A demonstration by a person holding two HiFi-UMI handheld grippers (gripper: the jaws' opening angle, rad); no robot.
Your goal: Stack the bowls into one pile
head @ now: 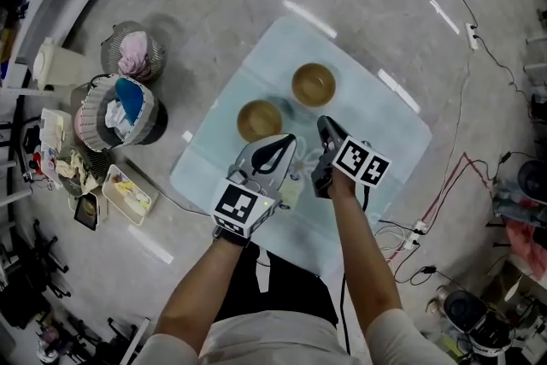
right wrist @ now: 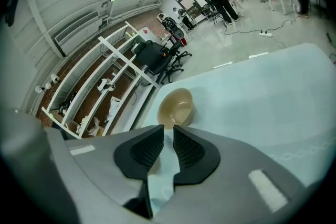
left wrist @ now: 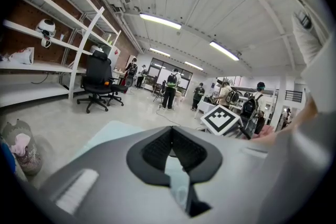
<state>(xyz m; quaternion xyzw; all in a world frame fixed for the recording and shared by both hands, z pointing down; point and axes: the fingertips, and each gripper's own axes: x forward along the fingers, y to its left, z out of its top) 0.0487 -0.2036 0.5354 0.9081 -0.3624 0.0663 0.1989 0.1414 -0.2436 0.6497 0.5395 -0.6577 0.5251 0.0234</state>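
Two tan bowls stand apart and upright on the pale blue cloth (head: 385, 124): the far bowl (head: 313, 85) and the near bowl (head: 259, 120). My left gripper (head: 291, 139) hovers just right of the near bowl, shut, its tips touching with nothing between them. The left gripper view looks out over the room, with that gripper (left wrist: 170, 131) and no bowl in it. My right gripper (head: 325, 124) hangs below the far bowl, open by a narrow slit and empty. In the right gripper view, a bowl (right wrist: 176, 107) lies just beyond that gripper (right wrist: 168, 131).
On the floor to the left are a wire basket with pink cloth (head: 133, 54), a round basket of rags (head: 115, 111) and a flat tray (head: 128, 194). Cables and a power strip (head: 417, 228) lie right of the cloth. People and office chairs (left wrist: 97, 81) are far off.
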